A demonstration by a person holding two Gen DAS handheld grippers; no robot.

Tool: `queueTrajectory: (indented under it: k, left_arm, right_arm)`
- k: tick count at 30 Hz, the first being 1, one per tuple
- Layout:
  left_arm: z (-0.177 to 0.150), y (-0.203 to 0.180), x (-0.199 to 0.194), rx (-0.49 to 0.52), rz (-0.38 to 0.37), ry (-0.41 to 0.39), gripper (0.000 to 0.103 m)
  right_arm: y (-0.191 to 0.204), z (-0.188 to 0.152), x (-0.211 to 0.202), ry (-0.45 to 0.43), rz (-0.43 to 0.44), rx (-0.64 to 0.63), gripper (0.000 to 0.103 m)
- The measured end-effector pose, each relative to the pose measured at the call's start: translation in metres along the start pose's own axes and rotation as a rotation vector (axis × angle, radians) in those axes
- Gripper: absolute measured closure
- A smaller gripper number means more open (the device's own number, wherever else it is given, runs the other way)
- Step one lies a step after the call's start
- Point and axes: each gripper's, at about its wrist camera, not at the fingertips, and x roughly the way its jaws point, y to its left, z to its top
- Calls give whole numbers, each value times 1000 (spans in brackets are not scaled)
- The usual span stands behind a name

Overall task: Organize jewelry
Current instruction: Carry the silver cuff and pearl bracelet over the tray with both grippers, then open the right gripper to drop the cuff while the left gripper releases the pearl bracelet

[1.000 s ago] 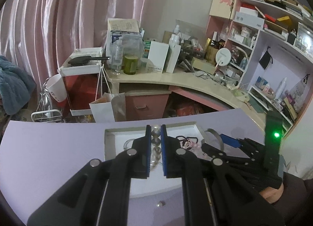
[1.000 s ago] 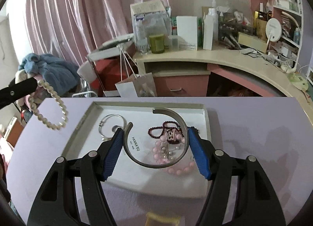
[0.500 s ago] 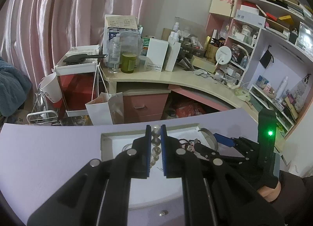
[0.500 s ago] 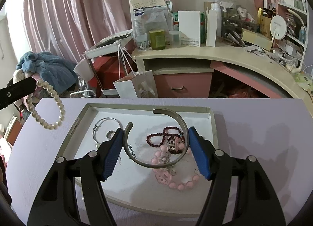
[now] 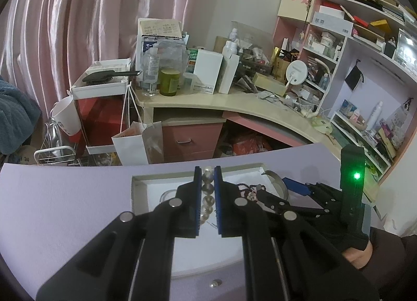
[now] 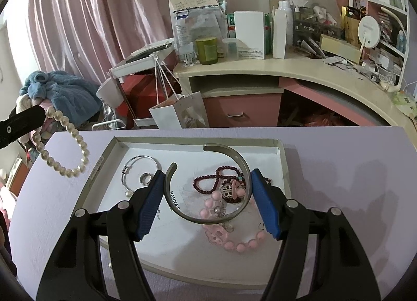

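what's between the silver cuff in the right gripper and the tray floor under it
In the right wrist view, the silver cuff hangs above pink beads and dark red beads lying in the tray.

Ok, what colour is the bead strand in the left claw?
Pearly white bead strand, clearest in the right wrist view.

Left hand-held gripper (image 5: 207, 198) covers most of pearl bracelet (image 5: 207, 188) and tray (image 5: 161, 176) interior; small bead (image 5: 214, 284) on bench (image 5: 65, 196) too tiny to identify.

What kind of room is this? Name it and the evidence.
Probably a bedroom or dressing corner: pink curtains, a cluttered vanity desk with a round mirror and bottles, and cosmetics-filled shelves beside it.
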Motion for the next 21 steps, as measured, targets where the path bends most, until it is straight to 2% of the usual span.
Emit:
queueTrajectory:
  k: [12,14,15,16,21]
  left_arm:
    - [-8,-6,7,-4,0,10,94]
    - [-9,-6,7,-3,-1,11,94]
    - [-12,-7,7,-4,-2,12,94]
    - [-12,-7,8,-4,-1,11,94]
    - [-10,-7,8,-4,-2,12,94]
  right_arm:
    - [1,-6,10,36,-2,-1,34]
    - [1,-8,11,45,14,6,31]
    - [1,-8,9,41,20,10,21]
    - [0,-8,6,32,24,13,18]
    - [-7,-5,-5,0,10,32,18]
